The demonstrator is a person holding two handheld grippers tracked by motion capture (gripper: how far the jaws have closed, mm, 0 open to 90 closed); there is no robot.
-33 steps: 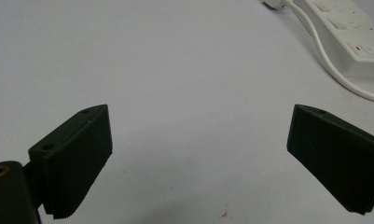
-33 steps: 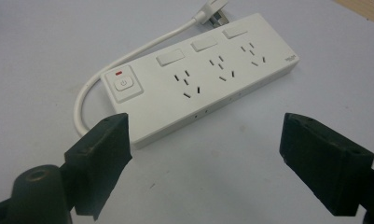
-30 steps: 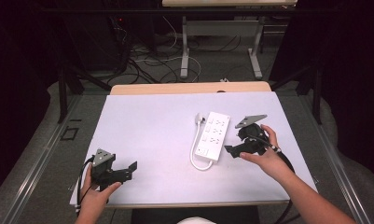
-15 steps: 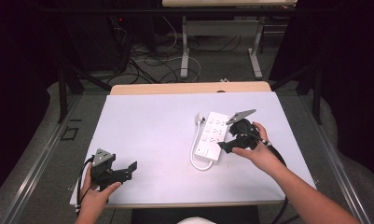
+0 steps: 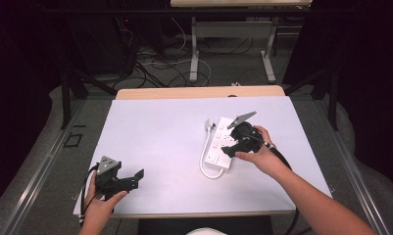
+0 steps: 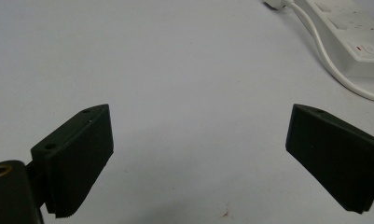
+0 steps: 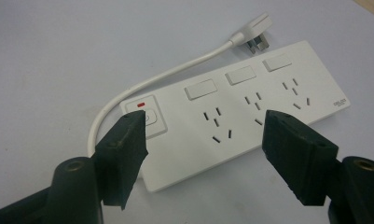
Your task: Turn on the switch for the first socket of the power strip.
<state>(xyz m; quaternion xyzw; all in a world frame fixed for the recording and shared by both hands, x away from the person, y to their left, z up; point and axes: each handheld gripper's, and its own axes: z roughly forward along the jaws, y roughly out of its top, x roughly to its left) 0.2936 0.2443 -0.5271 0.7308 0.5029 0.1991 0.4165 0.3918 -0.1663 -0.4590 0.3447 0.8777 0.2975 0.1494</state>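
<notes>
Both grippers matte black. Left gripper (image 5: 119, 178): grey three-cornered plate on top, black cable trailing off the back; blocky pads (image 6: 79, 161) with ribbed inner faces, small holes along the edge, brass-coloured screw at the base. Right gripper (image 5: 235, 143): same grey plate, black cable, brass screws. Forearms bare, no sleeves.

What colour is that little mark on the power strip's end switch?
Red, on the white power strip; clearest in the right gripper view.
</notes>
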